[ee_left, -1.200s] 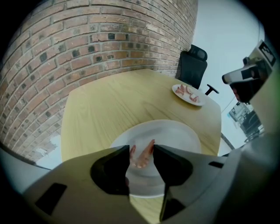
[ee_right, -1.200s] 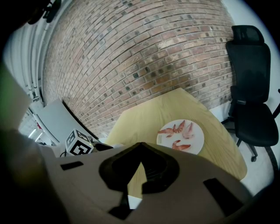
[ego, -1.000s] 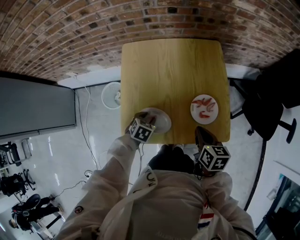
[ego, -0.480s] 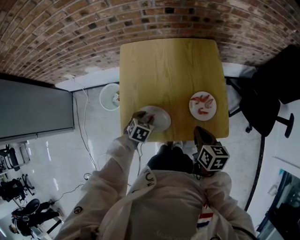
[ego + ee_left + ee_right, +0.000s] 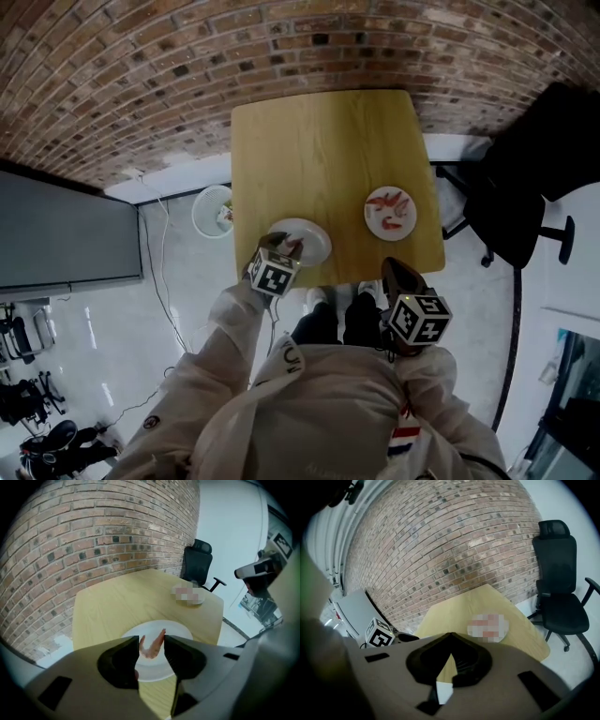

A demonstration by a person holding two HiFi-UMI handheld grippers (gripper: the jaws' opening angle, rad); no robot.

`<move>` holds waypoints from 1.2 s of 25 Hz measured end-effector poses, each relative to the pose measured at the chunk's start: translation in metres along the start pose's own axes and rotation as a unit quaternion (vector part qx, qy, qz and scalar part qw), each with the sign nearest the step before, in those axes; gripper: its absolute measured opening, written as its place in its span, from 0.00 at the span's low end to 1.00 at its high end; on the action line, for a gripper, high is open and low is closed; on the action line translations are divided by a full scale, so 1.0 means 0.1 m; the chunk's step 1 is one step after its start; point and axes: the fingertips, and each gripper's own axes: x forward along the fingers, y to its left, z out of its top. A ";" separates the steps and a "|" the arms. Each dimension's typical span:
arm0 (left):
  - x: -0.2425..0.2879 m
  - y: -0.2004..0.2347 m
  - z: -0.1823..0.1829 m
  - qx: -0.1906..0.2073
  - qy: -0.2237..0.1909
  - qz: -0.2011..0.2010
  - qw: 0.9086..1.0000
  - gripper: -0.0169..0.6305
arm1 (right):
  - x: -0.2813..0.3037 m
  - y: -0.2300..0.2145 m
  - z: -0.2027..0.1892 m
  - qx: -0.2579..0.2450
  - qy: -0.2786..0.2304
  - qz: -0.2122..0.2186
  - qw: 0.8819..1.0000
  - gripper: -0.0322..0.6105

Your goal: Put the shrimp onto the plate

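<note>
Left claw clamped on shrimp, clear above plate by table front edge, likely for transfer. Right claw closed, empty, parked aside.

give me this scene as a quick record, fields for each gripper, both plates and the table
left gripper: shut on shrimp, held over the near plate
right gripper: shut, empty
near plate: white, nothing lying on it that shows
far plate: white, holds other shrimp
table: wooden, both plates near its front edge
</note>
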 end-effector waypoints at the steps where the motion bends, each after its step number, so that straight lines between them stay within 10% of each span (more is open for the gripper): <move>1: -0.01 -0.03 0.03 0.001 -0.003 -0.001 1.000 0.29 | -0.02 -0.01 0.02 0.000 -0.003 0.000 1.000 0.09; 30: 0.97 -1.14 1.27 0.031 0.025 0.042 0.998 0.28 | 0.06 -1.73 0.76 0.001 0.025 0.037 0.999 0.09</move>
